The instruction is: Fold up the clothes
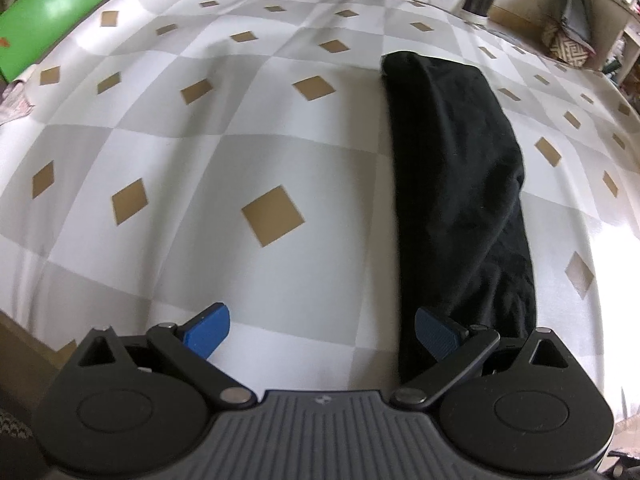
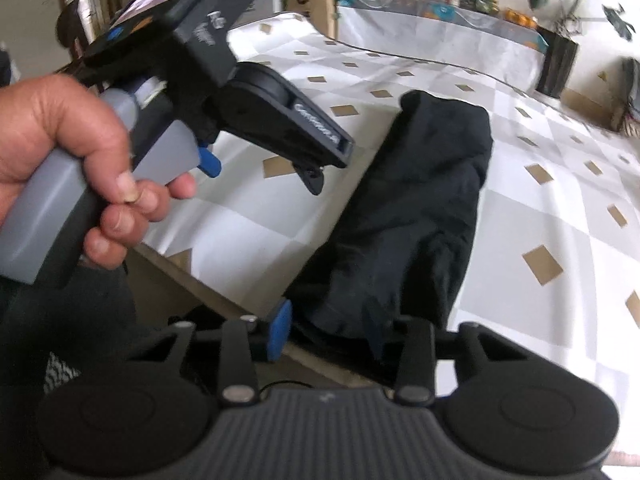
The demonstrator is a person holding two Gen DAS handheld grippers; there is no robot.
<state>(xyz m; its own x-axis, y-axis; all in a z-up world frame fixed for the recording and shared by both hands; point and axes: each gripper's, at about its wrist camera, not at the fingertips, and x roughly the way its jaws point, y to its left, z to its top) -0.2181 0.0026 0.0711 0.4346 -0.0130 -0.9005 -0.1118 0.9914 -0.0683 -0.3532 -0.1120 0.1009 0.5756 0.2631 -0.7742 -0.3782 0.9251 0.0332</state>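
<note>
I see a wide bed [image 1: 200,140] covered with a white and grey checked sheet with small brown diamonds; on it lies the black garment [image 1: 456,168], folded to a long narrow strip that runs from the near edge of the bed toward the far side; in the right wrist view the same garment [image 2: 408,200] has its near end bunched at the edge of the bed; a hand [image 2: 68,160] of the person grips the grey handle of the left tongs [image 2: 312,176] above the sheet, left of the garment; in the left wrist view the left tongs [image 1: 322,334] are spread wide with nothing between them, and the right blue pad is over the near end of the garment; the right tongs [image 2: 326,332] are partly closed, with the near end of the garment between the pads; I cannot tell if they really press it.
</note>
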